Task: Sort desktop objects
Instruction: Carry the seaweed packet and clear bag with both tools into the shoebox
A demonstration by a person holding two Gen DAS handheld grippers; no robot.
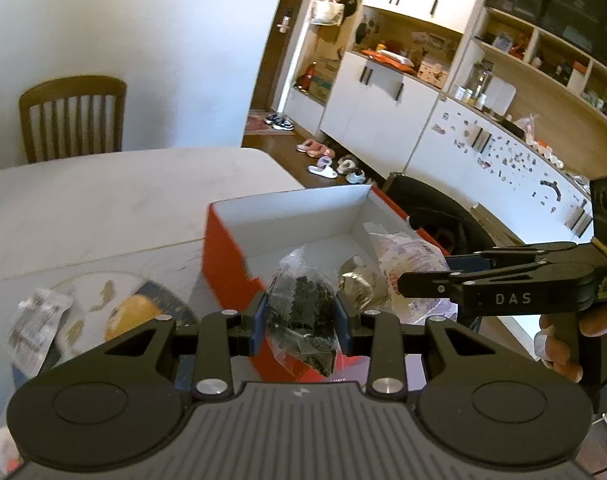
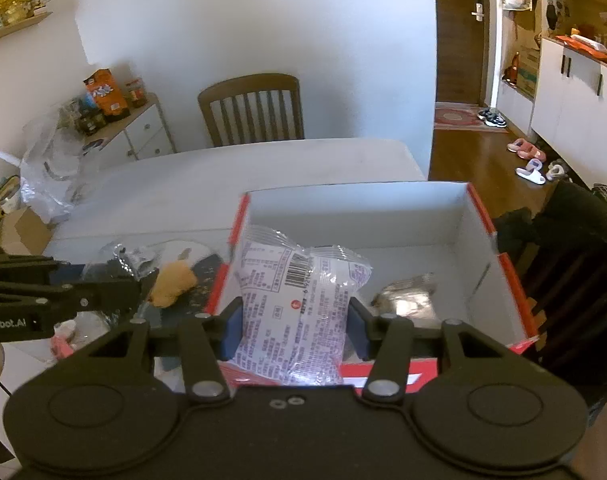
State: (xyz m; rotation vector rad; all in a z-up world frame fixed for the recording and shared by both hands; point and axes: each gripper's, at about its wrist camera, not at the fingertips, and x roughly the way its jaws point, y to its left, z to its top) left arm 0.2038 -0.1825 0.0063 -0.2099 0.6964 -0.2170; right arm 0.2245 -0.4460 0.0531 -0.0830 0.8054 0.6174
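A red box with a white inside (image 1: 223,248) (image 2: 479,248) stands on the white table. My left gripper (image 1: 301,316) is shut on a clear bag of dark pieces (image 1: 303,300), held over the box's near left corner. My right gripper (image 2: 293,326) is shut on a white and purple snack packet (image 2: 299,304) (image 1: 407,264), held above the box's near edge. A crumpled silver packet (image 2: 407,300) (image 1: 357,284) lies on the box floor. The left gripper's fingers also show in the right wrist view (image 2: 63,296).
Left of the box lies a dark plate (image 1: 163,296) with a yellow bun (image 1: 131,314) (image 2: 171,280) and a grey wrapped packet (image 1: 35,320). A wooden chair (image 2: 255,108) stands behind the table. A black chair (image 2: 575,264) is right of the box.
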